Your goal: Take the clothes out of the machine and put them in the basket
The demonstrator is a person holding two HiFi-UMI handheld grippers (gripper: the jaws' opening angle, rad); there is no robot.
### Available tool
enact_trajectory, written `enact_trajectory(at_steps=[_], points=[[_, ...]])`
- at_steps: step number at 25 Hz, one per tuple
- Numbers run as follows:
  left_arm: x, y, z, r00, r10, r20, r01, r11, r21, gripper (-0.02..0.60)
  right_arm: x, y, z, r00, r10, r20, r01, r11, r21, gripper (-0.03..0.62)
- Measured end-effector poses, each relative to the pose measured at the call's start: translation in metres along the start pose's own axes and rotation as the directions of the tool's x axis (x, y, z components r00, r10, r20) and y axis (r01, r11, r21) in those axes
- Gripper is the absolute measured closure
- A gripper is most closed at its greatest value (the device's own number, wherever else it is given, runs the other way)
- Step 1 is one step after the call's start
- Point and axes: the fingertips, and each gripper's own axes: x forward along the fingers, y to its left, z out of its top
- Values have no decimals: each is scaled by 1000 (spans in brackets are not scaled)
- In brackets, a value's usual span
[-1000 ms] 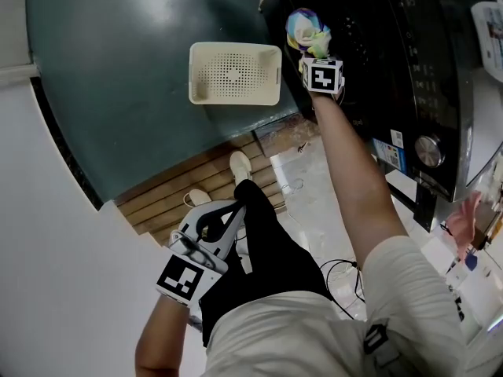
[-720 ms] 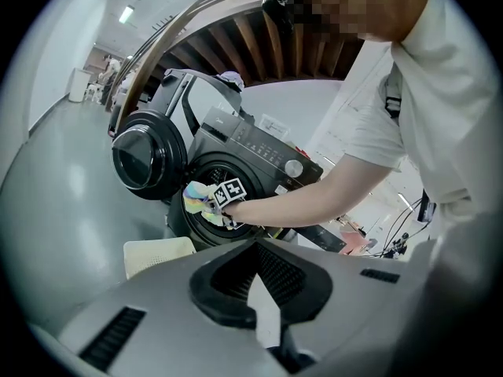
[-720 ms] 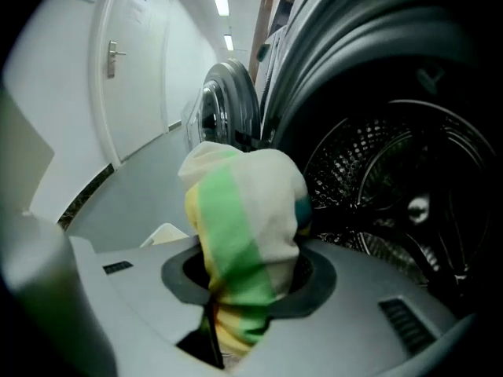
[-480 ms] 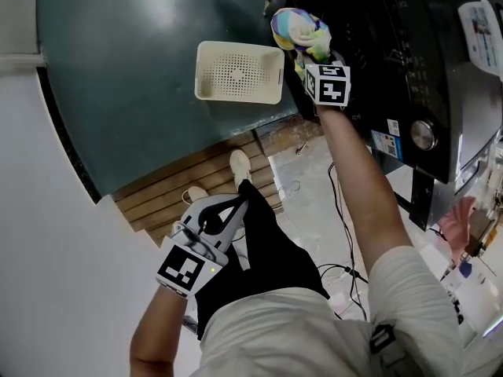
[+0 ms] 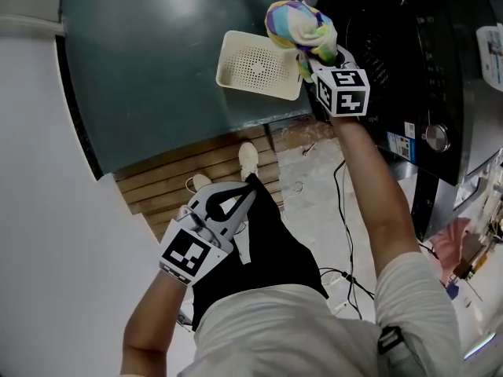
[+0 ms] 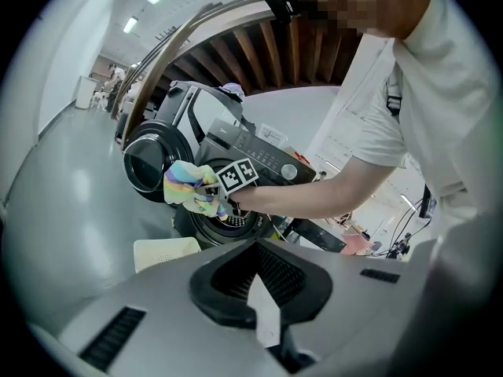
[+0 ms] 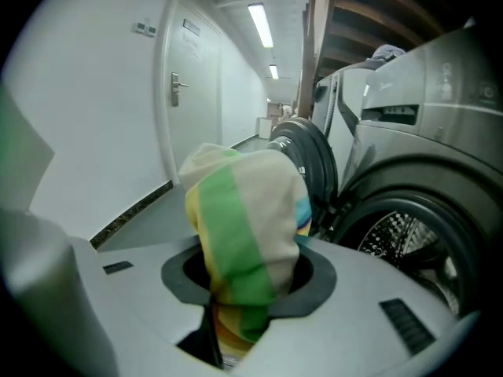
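Garment (image 5: 299, 23), striped in several colours.

Head view: the garment is bunched in the right tool (image 5: 313, 55), whose jaws are clamped on it. Over the last second it has come up and away from the dark front of the machine (image 5: 424, 69). It now shows against the right edge of the basket (image 5: 229, 60) on the floor, held above it and not in it. The left tool (image 5: 242, 203) has stayed low by the person's leg.

Left gripper view: the left tool (image 6: 266, 320) has its jaws together with nothing between them. Beyond it, the garment (image 6: 187, 187) hangs before the open drum, higher than the basket (image 6: 161, 251).

Right gripper view: the garment (image 7: 240, 226) fills the gap in the right tool (image 7: 236, 324) and is pinched at its lower end. The drum (image 7: 409, 242) shows bare metal where visible.

Reading: this piece is out of the machine. Carrying it across and letting go over the basket remain.
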Motion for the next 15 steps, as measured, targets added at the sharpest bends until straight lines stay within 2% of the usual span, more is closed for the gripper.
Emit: enact_trajectory(at_steps=[8, 15], points=[[-26, 4, -21, 999, 36, 14, -35, 999, -25, 584, 6, 76, 22, 990, 144, 10, -143, 988, -65, 450], [-36, 8, -35, 997, 67, 28, -66, 996, -53, 584, 18, 116, 4, 974, 225, -29, -226, 969, -104, 450]])
